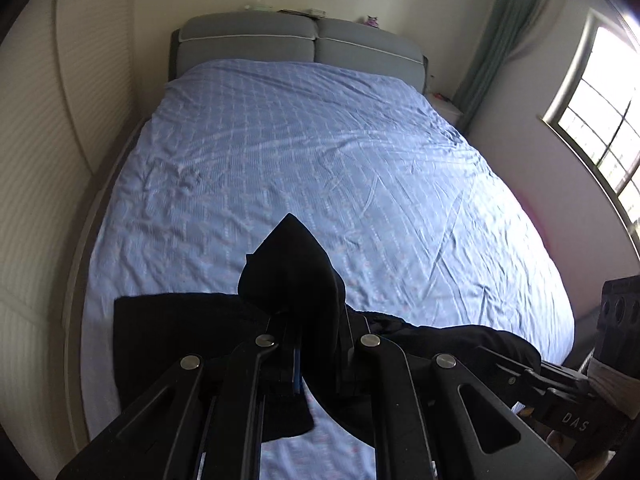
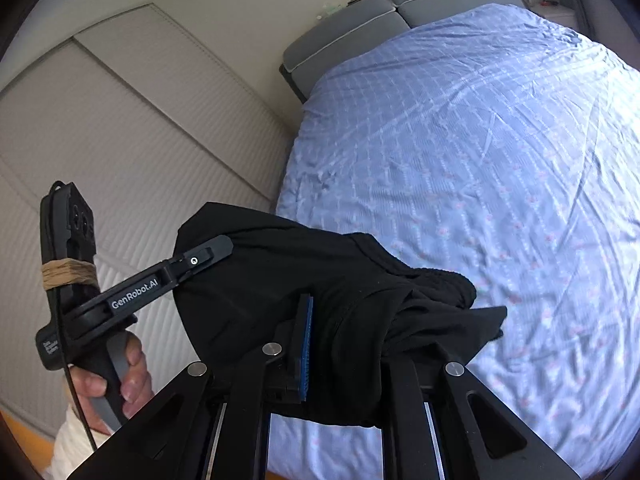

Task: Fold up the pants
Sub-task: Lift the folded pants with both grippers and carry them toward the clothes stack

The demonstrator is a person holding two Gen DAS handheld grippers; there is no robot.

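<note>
Black pants (image 1: 180, 332) hang bunched over the near end of a bed with a blue patterned sheet (image 1: 300, 152). My left gripper (image 1: 316, 320) is shut on a peak of the black fabric that sticks up between its fingers. In the right wrist view the pants (image 2: 280, 280) are held above the bed's near left corner. My right gripper (image 2: 344, 344) is shut on a thick fold of them. The left gripper (image 2: 208, 252) shows there at the left, clamped on the cloth's upper edge, with a hand on its handle.
The blue sheet (image 2: 480, 160) covers the whole bed, wrinkled and bare beyond the pants. A grey padded headboard (image 1: 300, 44) stands at the far end. White sliding wardrobe doors (image 2: 120, 140) run along the left side. A window (image 1: 600, 120) and a green curtain (image 1: 504, 32) are at the right.
</note>
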